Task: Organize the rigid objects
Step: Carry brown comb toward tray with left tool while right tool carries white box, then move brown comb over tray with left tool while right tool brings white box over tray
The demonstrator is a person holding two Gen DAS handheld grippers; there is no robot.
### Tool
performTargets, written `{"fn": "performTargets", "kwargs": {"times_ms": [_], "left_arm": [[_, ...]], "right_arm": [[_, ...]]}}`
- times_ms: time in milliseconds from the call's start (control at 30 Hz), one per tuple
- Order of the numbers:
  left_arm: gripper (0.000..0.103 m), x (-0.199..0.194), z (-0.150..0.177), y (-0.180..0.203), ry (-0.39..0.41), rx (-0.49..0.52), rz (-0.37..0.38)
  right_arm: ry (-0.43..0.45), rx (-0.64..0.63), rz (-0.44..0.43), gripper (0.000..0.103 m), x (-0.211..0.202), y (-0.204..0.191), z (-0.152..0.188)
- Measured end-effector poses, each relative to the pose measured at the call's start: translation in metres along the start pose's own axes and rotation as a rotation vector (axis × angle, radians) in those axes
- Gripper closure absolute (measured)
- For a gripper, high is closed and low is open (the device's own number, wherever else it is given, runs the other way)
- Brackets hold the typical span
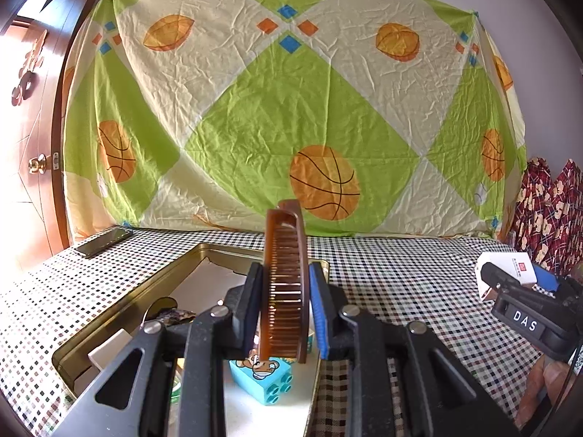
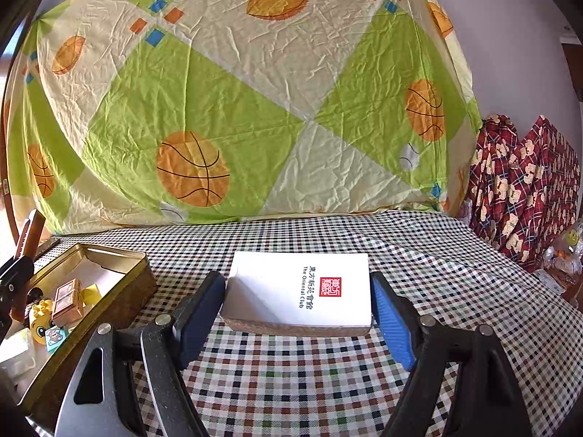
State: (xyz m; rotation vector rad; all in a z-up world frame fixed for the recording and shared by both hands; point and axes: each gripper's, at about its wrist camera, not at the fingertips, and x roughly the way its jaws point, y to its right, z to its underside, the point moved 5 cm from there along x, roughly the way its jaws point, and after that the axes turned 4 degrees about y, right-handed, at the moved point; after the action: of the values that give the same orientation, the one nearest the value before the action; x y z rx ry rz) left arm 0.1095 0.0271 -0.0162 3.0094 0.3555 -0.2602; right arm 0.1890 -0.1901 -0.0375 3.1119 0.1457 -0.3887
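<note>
The left gripper (image 1: 286,306) is clamped on a brown comb (image 1: 284,284), which stands on edge between the pads with its long axis running away from the camera and tilted upward. The comb hangs over the right-hand end of the gold tin (image 1: 120,302), so the drop, as a judgement, calls only for a short move down and left into the tin.

The right gripper (image 2: 297,313) straddles a white box (image 2: 302,287) on the checked cloth (image 2: 291,371). The box's long axis lies across the jaws, which stand wide; the left pad looks to touch the box's end, while a sliver of cloth shows at the right pad, so whether it is gripped cannot be told. The box lies to the right of the tin, well apart from it, and the right hand is the nearer one.

Count: one comb, one white box, one tin, and one phone (image 1: 104,242) near the cloth's far left corner. Inside the tin, the left wrist view shows one blue block (image 1: 264,377); the right wrist view adds one small pink box (image 2: 67,302) and one yellow toy (image 2: 40,322). Other pieces there are too hidden to count
</note>
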Motion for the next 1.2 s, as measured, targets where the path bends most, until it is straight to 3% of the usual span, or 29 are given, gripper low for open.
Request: {"fn": "performTargets", "kwargs": {"times_ms": [1200], "left_arm": [[0.079, 0.000, -0.003, -0.071, 0.004, -0.065, -0.101]], "right_arm": [[0.010, -0.071, -0.156, 0.022, -0.009, -0.085, 0.005]]}}
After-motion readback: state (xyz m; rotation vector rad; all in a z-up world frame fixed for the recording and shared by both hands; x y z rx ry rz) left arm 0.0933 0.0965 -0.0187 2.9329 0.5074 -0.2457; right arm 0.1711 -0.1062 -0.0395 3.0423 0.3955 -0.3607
